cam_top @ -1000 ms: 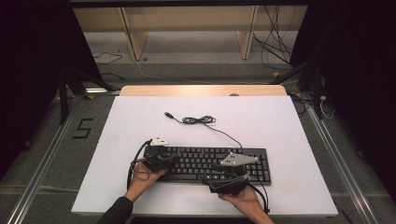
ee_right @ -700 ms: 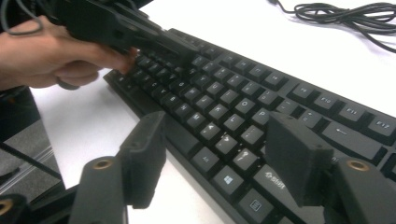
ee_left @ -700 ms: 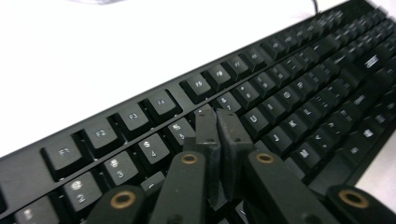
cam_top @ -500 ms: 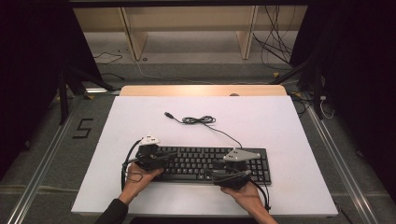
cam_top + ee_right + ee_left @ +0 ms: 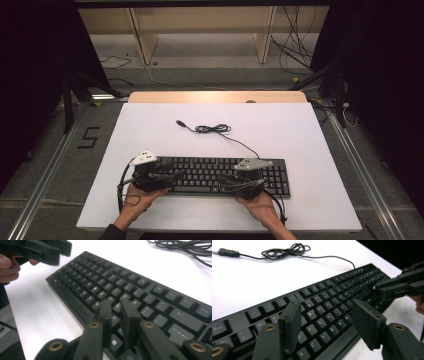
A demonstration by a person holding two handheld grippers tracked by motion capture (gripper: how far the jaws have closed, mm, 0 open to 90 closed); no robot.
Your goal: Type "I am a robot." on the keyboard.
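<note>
keyboard [image 5: 220, 174] lying along the near edge of the white bench [image 5: 300, 130], cable [image 5: 215, 129] trailing behind | left gripper [image 5: 172, 176] having slid in over the left keys, jaws apart | right gripper [image 5: 225, 186] now lying lower over the near right keys, jaws nearly together on nothing | likely typing or pressing, not lifting

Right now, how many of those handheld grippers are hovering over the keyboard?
2. The left gripper, jaws open, is above the keyboard's left end; the right gripper, jaws nearly closed, is above the keys right of the middle.
</note>
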